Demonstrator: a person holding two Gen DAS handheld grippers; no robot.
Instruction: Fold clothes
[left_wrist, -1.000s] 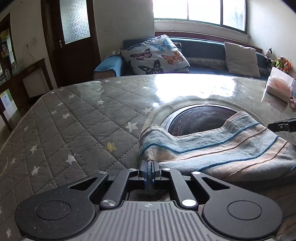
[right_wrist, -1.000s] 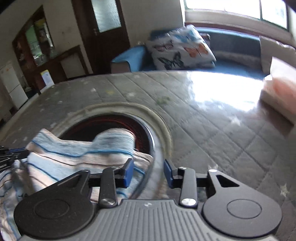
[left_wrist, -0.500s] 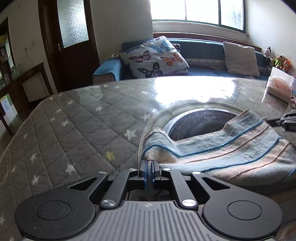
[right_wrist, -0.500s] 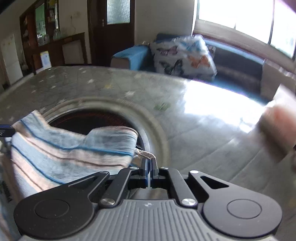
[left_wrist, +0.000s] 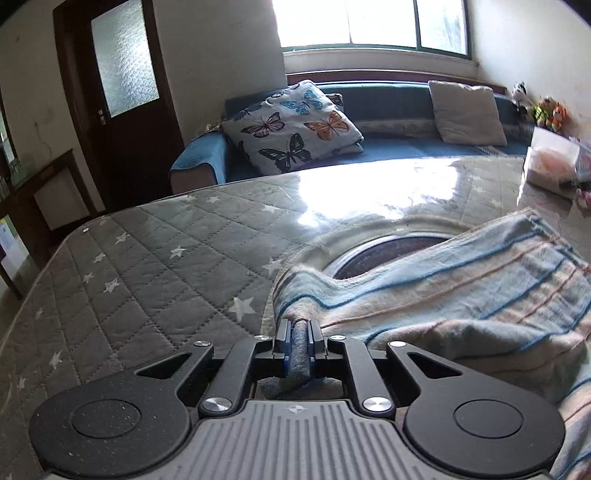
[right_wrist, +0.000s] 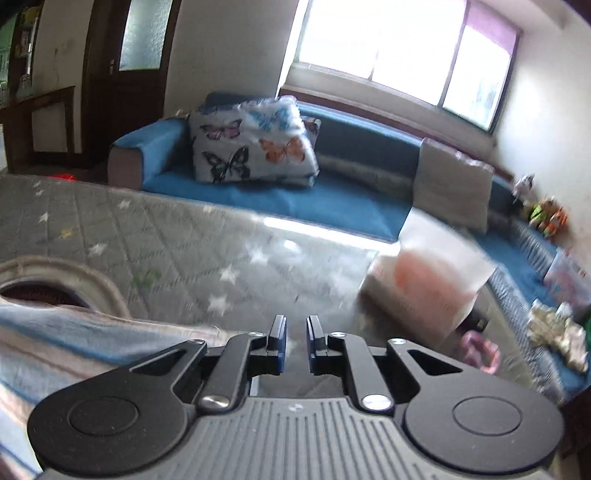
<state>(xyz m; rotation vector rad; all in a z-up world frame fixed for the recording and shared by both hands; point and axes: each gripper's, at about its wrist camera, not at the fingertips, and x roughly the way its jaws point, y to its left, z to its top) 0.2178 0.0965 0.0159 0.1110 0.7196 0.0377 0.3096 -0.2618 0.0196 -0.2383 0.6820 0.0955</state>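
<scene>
A striped cloth (left_wrist: 450, 291) in pale blue, cream and pink lies on the quilted grey table cover (left_wrist: 155, 266), draped over a round opening (left_wrist: 384, 251). My left gripper (left_wrist: 298, 338) is shut on the cloth's near-left corner, which is bunched between the fingers. In the right wrist view my right gripper (right_wrist: 294, 341) stands slightly open with nothing between the fingers, and the cloth (right_wrist: 74, 332) lies to its left, just beside the left finger. The right wrist view is motion-blurred.
A white and orange box (right_wrist: 428, 273) sits on the table at the right, also in the left wrist view (left_wrist: 550, 162). Small pink and yellow items (right_wrist: 480, 350) lie near the right edge. A blue sofa (left_wrist: 391, 147) with a butterfly pillow (left_wrist: 291, 125) stands behind the table.
My right gripper was shut on the cloth's edge half a second ago; it has now opened, released the cloth and swung right. My left gripper still holds its corner, raised slightly.
</scene>
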